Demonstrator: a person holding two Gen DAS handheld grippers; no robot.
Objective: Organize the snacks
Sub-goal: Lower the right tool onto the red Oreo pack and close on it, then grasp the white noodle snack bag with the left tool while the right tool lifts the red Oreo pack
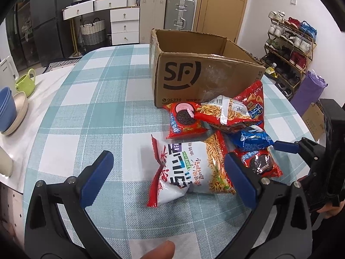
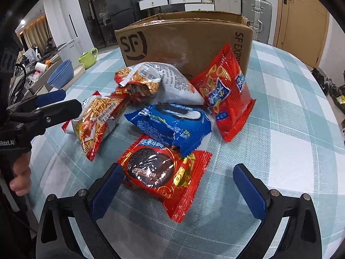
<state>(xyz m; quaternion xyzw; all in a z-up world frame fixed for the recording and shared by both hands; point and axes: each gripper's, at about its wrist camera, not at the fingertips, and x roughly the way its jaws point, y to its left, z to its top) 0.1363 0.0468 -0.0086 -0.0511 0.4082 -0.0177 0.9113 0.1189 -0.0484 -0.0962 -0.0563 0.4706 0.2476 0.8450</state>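
Snack bags lie heaped on a checked tablecloth (image 1: 90,112) in front of an open cardboard box (image 1: 204,75) (image 2: 183,41). My left gripper (image 1: 168,180) is open, low over the cloth, with a white-and-red noodle snack bag (image 1: 185,168) (image 2: 97,123) lying between its fingers, untouched. My right gripper (image 2: 177,192) is open too, straddling the near end of a red cookie pack (image 2: 159,172) (image 1: 261,164). Behind that lie a blue cookie pack (image 2: 170,125) (image 1: 250,139), a second noodle bag (image 2: 155,82) and a red cone-snack bag (image 2: 224,95) leaning on the box. Another red cookie pack (image 1: 185,118) lies by the box.
Stacked blue bowls (image 1: 7,108) and a green mug (image 1: 25,82) stand at the table's left edge. A shoe rack (image 1: 289,43) is beyond the right edge. A hand (image 2: 19,172) holds the left gripper's handle.
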